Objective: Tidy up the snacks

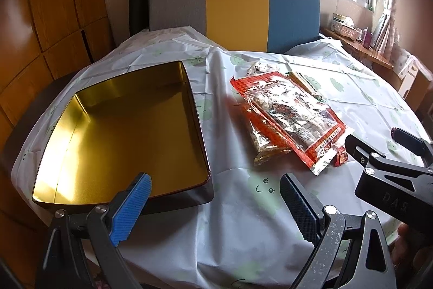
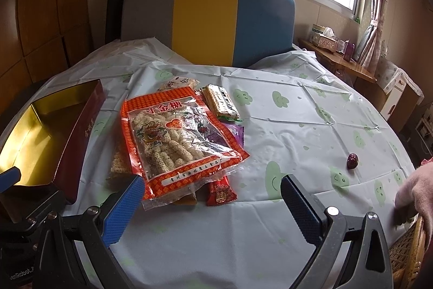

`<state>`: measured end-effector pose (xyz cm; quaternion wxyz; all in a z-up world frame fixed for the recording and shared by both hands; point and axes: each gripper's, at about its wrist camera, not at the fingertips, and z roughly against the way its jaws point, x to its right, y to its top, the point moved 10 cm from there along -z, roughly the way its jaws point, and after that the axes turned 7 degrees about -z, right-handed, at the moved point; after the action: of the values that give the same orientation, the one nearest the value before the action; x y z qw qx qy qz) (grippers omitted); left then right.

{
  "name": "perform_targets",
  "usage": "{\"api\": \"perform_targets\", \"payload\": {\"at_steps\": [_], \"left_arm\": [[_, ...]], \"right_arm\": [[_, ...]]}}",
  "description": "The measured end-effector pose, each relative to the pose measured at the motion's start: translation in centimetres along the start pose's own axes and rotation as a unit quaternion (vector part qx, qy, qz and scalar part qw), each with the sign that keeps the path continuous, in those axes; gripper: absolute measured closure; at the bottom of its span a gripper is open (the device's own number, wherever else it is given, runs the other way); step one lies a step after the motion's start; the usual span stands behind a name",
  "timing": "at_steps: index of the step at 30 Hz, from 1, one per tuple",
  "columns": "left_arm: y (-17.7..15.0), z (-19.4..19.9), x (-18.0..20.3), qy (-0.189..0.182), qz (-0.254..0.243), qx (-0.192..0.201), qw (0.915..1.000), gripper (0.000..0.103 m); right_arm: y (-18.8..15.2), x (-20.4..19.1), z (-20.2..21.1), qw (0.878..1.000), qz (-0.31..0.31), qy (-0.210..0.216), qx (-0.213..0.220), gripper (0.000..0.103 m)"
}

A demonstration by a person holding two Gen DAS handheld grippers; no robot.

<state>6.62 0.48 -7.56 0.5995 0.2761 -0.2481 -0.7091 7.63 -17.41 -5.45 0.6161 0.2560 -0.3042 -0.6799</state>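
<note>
An open tin box with a gold inside and dark red walls sits at the table's left; nothing lies in it. A pile of snacks lies in the middle: a large orange bag of puffed rice sticks on top, a wafer pack, a purple packet, a small red packet. A single dark red candy lies apart at the right. My left gripper is open and empty near the tin's front corner. My right gripper is open and empty just before the pile.
The round table carries a pale cloth with green cloud prints. A grey, yellow and blue chair back stands behind it. A wooden shelf with a tissue box is at the far right. A wicker chair edge is at lower right.
</note>
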Motion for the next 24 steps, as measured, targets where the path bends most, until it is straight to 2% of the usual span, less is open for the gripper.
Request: {"api": "perform_targets", "payload": {"at_steps": [24], "left_arm": [[-0.1,0.1,0.8,-0.003,-0.011,0.000,0.9999,0.006]], "right_arm": [[2.0,0.9,0.8,1.000,-0.001,0.000,0.027,0.001]]}}
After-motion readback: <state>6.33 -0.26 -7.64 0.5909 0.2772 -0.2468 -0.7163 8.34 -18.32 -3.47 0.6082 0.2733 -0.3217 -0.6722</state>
